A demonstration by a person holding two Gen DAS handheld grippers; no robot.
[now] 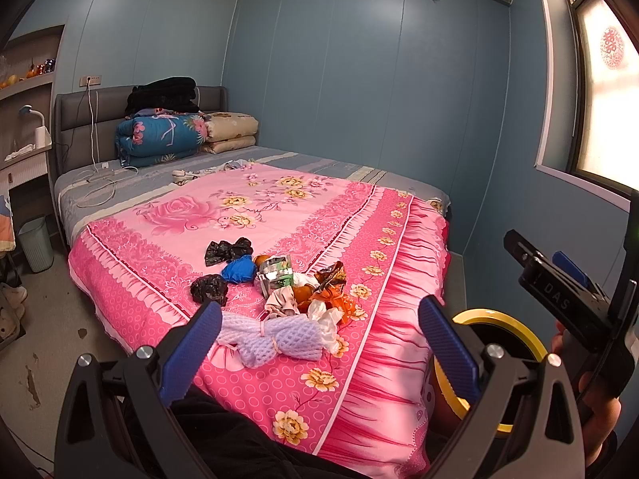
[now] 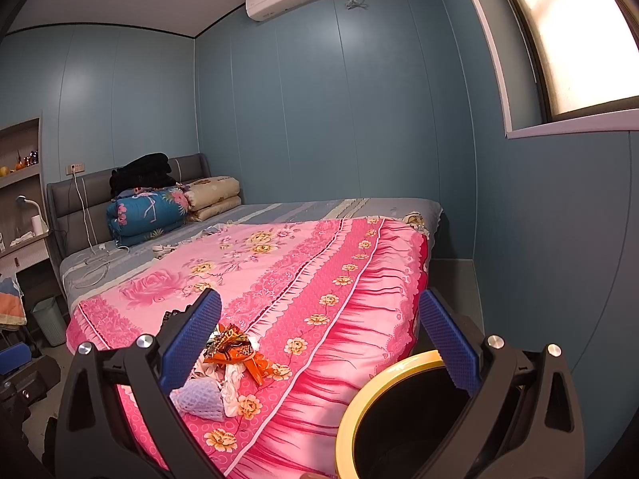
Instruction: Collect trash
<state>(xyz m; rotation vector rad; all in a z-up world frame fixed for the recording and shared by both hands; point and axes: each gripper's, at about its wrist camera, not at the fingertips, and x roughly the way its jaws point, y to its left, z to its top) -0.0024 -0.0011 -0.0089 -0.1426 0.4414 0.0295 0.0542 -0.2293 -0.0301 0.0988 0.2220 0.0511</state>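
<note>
bed: pink floral bedspread (image 1: 279, 215) over most of it; folded quilts (image 1: 159, 135) stacked up by the headboard
trash: a little pile sitting on the near end of the bedspread; lilac mesh netting (image 1: 271, 339) closest, orange wrapper (image 1: 331, 291) and a silver-green packet (image 1: 275, 275) behind it, blue bag (image 1: 239, 270) plus two crumpled black bags (image 1: 227, 249) further left
bin: black bin with a yellow rim (image 2: 383, 383) down at the foot corner of the bed, on the right
left claw (image 1: 319, 343): wide apart, nothing in it; hovering just short of the netting
right claw (image 2: 319, 335): released too, empty; blue pads framing the bed corner, bin rim right under its right finger
</note>
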